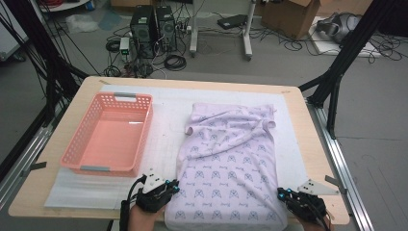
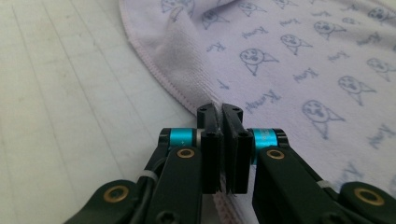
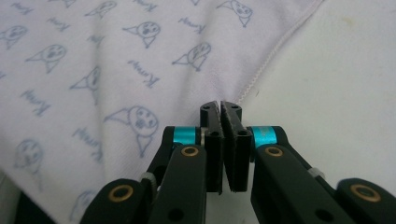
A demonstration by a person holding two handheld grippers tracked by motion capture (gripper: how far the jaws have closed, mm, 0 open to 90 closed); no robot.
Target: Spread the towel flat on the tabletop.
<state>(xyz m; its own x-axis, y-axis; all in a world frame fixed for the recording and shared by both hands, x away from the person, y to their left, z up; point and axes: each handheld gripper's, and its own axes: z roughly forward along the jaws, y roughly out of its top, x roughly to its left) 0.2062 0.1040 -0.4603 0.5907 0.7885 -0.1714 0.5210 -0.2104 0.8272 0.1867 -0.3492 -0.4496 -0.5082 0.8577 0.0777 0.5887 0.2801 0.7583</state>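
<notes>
Lilac printed cloth (image 1: 230, 159) lies flat on the white mat (image 1: 166, 115), long axis running away from the person, near end at the table edge; left gripper (image 2: 219, 116) is clamped tight on its near-left hem, right gripper (image 3: 220, 112) pinching the near-right hem; both equally close; pink basket (image 1: 77, 154) sits off left.
</notes>
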